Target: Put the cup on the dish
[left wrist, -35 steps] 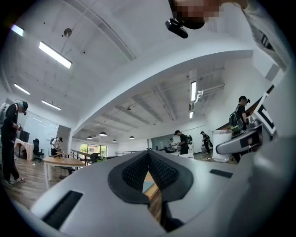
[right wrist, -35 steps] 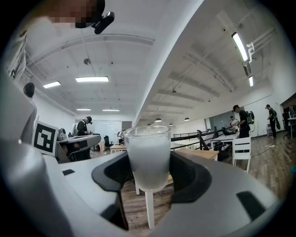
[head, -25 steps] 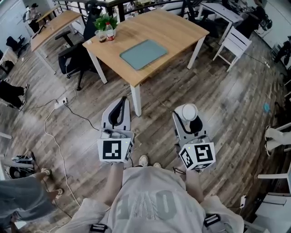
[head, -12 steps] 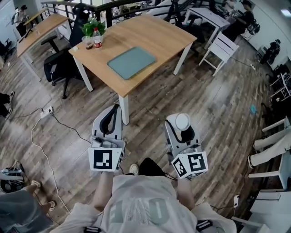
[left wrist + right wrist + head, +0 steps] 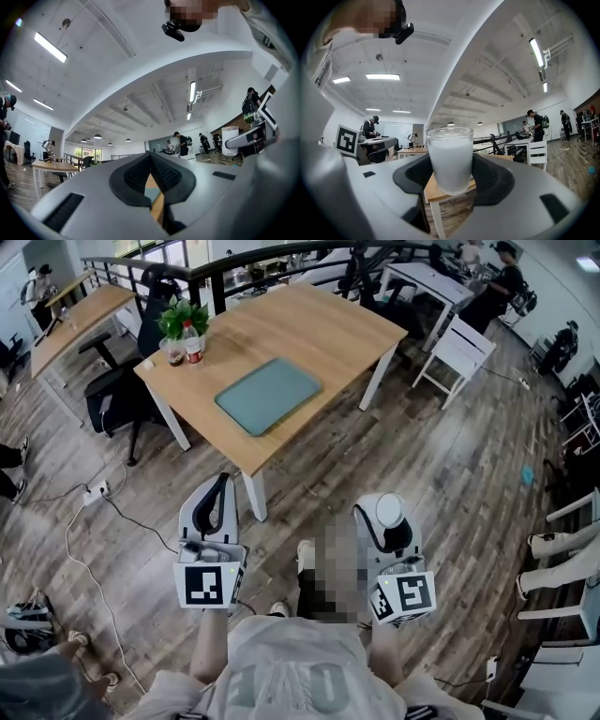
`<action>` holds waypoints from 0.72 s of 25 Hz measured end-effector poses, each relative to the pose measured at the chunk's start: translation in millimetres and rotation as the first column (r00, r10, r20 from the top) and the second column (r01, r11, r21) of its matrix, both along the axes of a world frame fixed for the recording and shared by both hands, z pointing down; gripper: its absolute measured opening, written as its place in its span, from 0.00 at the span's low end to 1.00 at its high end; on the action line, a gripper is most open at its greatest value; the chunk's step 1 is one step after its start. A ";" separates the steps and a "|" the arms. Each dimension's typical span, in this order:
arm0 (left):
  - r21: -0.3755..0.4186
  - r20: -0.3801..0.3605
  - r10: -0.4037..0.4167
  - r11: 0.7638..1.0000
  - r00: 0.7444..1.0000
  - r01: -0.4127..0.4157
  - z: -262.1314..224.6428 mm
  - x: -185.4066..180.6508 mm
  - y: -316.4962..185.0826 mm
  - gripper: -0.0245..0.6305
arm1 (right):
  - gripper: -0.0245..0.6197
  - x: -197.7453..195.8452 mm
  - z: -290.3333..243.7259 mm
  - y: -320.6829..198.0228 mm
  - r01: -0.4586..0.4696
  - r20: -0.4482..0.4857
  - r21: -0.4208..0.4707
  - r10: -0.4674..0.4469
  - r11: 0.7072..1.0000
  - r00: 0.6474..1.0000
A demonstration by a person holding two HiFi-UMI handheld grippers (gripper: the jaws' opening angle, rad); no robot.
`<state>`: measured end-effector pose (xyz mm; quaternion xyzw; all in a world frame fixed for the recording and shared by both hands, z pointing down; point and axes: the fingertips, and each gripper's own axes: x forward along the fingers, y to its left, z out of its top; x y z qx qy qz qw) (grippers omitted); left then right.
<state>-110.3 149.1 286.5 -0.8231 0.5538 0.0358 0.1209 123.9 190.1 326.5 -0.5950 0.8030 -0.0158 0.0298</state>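
A milky white cup point(image 5: 450, 159) stands upright between the jaws of my right gripper point(image 5: 451, 180), which is shut on it. In the head view this cup point(image 5: 389, 509) shows from above at the tip of the right gripper point(image 5: 386, 519), over the wooden floor. The dish, a flat teal tray point(image 5: 268, 395), lies on a wooden table point(image 5: 323, 324) ahead, well beyond both grippers. My left gripper point(image 5: 221, 484) is held level beside the right one. In its own view the left gripper point(image 5: 150, 158) is shut with nothing between the pads, and the tray point(image 5: 151, 194) peeks through below them.
A potted plant point(image 5: 183, 317), a bottle point(image 5: 194, 343) and a small glass point(image 5: 172, 352) stand at the table's left corner. A black office chair point(image 5: 117, 390) is left of the table, a white chair point(image 5: 457, 351) to its right. Cables point(image 5: 89, 521) trail on the floor.
The table and tray have slid down and left in the head view, so they now lie nearer to the grippers. Both grippers keep their hold and pose.
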 end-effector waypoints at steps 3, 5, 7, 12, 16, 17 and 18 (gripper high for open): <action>0.021 0.015 -0.025 0.999 1.000 0.025 -0.6 6.0 -25.7 0.05 | 0.45 9.4 3.8 -33.3 0.007 -0.001 0.008 -0.007 1.000 1.000; 0.031 0.011 -0.048 0.998 0.999 0.048 -3.8 9.1 -48.6 0.05 | 0.45 15.4 4.2 -59.7 0.020 0.010 0.011 -0.020 1.000 1.000; 0.042 0.007 -0.072 0.997 0.997 0.072 -10.2 13.6 -74.5 0.05 | 0.45 20.1 0.7 -86.1 0.041 0.013 0.018 -0.041 0.999 0.999; 0.053 0.013 -0.119 0.992 0.993 0.118 -24.1 36.4 -127.5 0.05 | 0.45 38.1 -9.3 -145.9 0.089 -0.011 0.026 -0.088 0.996 0.996; 0.066 -0.007 -0.156 0.985 0.988 0.157 -26.8 51.3 -162.9 0.05 | 0.45 53.6 -5.6 -186.9 0.131 -0.007 0.010 -0.131 0.991 0.991; 0.070 -0.001 -0.161 0.985 0.987 0.160 -28.2 55.0 -171.0 0.05 | 0.45 56.3 -5.1 -196.4 0.141 -0.006 0.006 -0.141 0.990 0.990; 0.074 0.011 -0.166 0.984 0.986 0.164 -29.9 58.5 -179.1 0.05 | 0.45 59.0 -5.1 -206.1 0.148 -0.003 0.002 -0.148 0.989 0.989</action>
